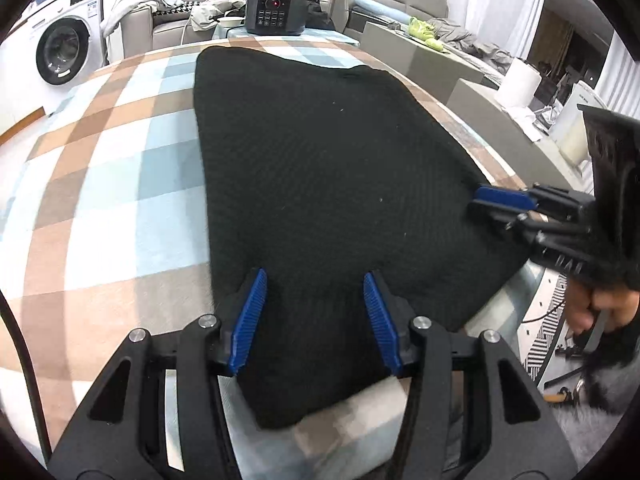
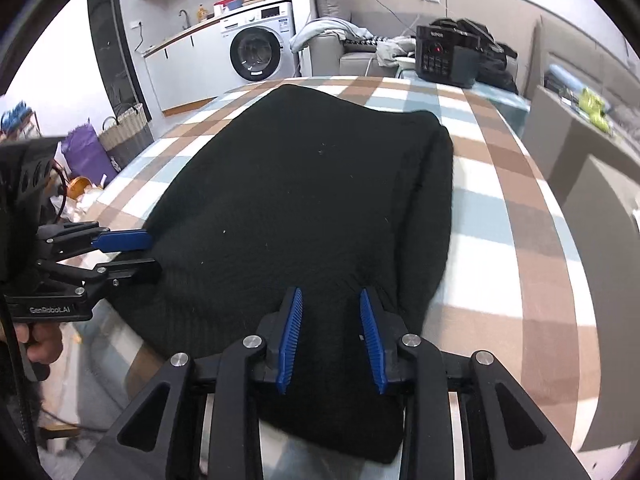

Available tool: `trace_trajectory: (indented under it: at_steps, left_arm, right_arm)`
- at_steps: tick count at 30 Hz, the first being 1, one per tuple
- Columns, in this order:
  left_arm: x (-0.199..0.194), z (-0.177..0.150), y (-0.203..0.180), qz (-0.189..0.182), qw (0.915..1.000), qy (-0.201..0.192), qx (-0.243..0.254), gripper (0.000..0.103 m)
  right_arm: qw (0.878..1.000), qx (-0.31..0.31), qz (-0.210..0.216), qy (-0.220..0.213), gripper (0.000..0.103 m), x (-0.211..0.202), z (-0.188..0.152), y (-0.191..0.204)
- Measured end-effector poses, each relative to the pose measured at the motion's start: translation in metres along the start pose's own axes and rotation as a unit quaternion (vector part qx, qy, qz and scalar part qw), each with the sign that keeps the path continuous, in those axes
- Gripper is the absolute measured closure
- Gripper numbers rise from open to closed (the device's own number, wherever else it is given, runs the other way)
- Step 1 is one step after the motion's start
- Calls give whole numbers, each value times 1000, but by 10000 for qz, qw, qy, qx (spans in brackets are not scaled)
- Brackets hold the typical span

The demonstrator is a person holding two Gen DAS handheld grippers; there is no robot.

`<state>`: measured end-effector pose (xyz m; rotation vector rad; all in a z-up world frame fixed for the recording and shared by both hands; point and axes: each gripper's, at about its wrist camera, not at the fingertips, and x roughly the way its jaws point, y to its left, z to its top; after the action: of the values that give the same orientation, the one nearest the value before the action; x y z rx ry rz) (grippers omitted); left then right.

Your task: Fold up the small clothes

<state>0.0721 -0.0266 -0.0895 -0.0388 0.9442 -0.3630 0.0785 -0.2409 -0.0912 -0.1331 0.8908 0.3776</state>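
Observation:
A black knit garment (image 1: 320,160) (image 2: 300,200) lies flat on a checked tablecloth (image 1: 120,180) (image 2: 500,220), its near hem hanging over the table's front edge. My left gripper (image 1: 314,276) stands open over the hem's left part, blue pads apart with cloth below them. From the right wrist view the left gripper (image 2: 154,254) sits at the garment's left edge, fingers apart. My right gripper (image 2: 329,292) is over the hem's right part, its pads a narrower gap apart and not pinching the cloth. In the left wrist view the right gripper (image 1: 474,200) touches the garment's right edge.
A black electric cooker (image 1: 276,8) (image 2: 444,56) stands at the table's far end. Behind are a washing machine (image 1: 60,52) (image 2: 256,54) and sofas with loose clothes. A paper roll (image 1: 520,82) sits at the right. A hand (image 1: 588,308) (image 2: 40,344) holds each gripper's handle.

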Motion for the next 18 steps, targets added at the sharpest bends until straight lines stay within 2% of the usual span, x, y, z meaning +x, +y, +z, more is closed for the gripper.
trace_trajectory:
  at_steps: [6, 10, 13, 16, 18]
  left_arm:
    - [-12, 15, 2, 92, 9998, -180, -10, 54]
    - [0, 32, 3, 179, 9997, -185, -53, 54]
    - [14, 39, 7, 213, 9997, -100, -100, 54]
    - [27, 38, 11, 293, 9994, 77, -156, 54]
    - [28, 36, 13, 219, 9996, 24, -171, 54]
  right_arm:
    - [9977, 453, 460, -185, 71, -11, 13, -12]
    - [9972, 662, 301, -159, 71, 0, 29, -23]
    - [9961, 803, 351, -91, 71, 10, 37, -33]
    - [9921, 1106, 563, 168, 71, 26, 43, -48]
    - [9896, 1211, 750, 207, 71, 34, 46, -55]
